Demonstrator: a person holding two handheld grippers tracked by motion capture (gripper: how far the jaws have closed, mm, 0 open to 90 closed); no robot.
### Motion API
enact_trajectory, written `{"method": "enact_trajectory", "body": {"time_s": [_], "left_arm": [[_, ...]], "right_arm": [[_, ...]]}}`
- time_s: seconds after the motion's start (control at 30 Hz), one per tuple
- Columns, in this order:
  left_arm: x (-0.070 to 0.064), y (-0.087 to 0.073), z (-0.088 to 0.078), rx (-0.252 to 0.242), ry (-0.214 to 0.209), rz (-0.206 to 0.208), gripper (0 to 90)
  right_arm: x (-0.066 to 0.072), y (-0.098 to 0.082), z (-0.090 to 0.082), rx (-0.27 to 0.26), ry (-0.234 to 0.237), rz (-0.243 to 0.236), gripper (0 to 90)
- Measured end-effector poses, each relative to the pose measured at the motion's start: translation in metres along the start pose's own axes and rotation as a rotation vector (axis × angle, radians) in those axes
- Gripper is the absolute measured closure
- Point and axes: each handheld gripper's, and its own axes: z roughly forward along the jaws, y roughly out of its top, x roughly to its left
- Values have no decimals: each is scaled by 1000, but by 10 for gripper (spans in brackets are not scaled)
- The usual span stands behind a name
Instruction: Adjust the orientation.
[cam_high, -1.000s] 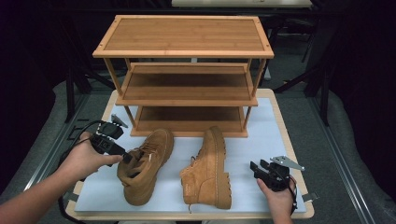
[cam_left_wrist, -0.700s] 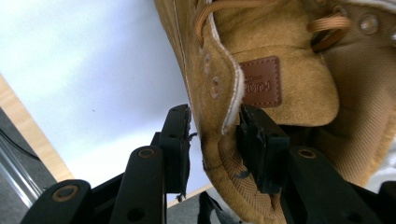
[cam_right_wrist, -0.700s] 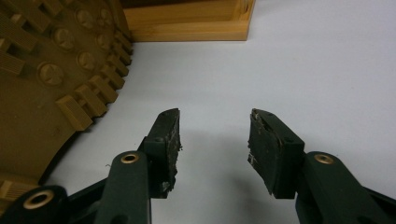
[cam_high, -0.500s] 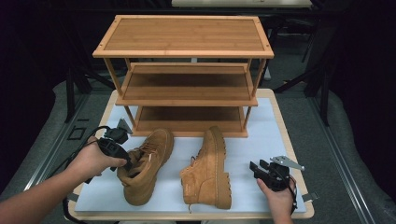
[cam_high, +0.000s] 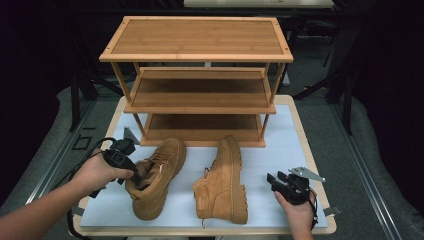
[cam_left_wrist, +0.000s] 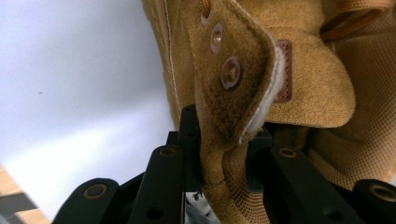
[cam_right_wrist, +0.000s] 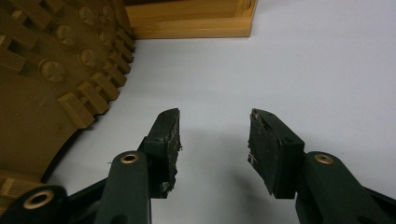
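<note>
Two tan suede boots rest on the white mat (cam_high: 282, 145). The left boot (cam_high: 162, 167) points its toe toward the rack. My left gripper (cam_high: 136, 176) is at its ankle opening; its jaws have just been closing, and in the left gripper view (cam_left_wrist: 224, 140) they pinch the eyelet flap of the boot (cam_left_wrist: 233, 84) between them. The right boot (cam_high: 225, 182) lies on its side, lugged sole to the right. My right gripper (cam_high: 272, 181) rests open on the mat just right of that sole (cam_right_wrist: 42, 84), with nothing between its jaws (cam_right_wrist: 212, 140).
A three-tier bamboo shoe rack (cam_high: 200, 92) stands at the back of the mat, its shelves bare; its base edge (cam_right_wrist: 187, 21) lies ahead of the right gripper. Bare mat stretches to the right of the rack. Dark floor surrounds the table.
The left hand has sunk toward the left boot's ankle, and its jaws have narrowed around the collar flap. The right hand and both boots have stayed in place.
</note>
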Motion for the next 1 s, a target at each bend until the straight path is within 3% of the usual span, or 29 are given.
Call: {"method": "enact_trajectory", "body": {"time_s": [0.13,0.23,0.4,0.47,0.53,0.6,0.63,0.8,0.87,1.0], "left_arm": [[5,-1,0,-10,-41,-25,760],[12,-2,0,-18,-95,-48,763],[17,-4,1,-36,-133,-56,770],[24,-6,0,-52,-185,-67,777],[27,-7,0,-65,-201,-76,780],[33,-12,-1,-85,-254,-111,783],[33,-12,-1,-85,-254,-111,785],[40,-18,-9,-120,-366,-146,789],[40,-20,-14,-140,-388,-164,791],[41,-23,-22,-168,-421,-158,792]], "right_arm": [[0,0,-1,13,-3,5,526],[-1,0,0,16,1,12,525],[-2,-1,1,4,7,19,524],[-3,-1,0,19,3,23,523],[-4,-1,0,12,8,32,522],[-5,-1,-1,19,5,37,523],[-5,-1,-1,19,5,37,523],[-6,-2,2,-1,15,52,522],[-6,-2,1,-1,17,58,522],[-7,-2,0,11,13,64,522]]}}
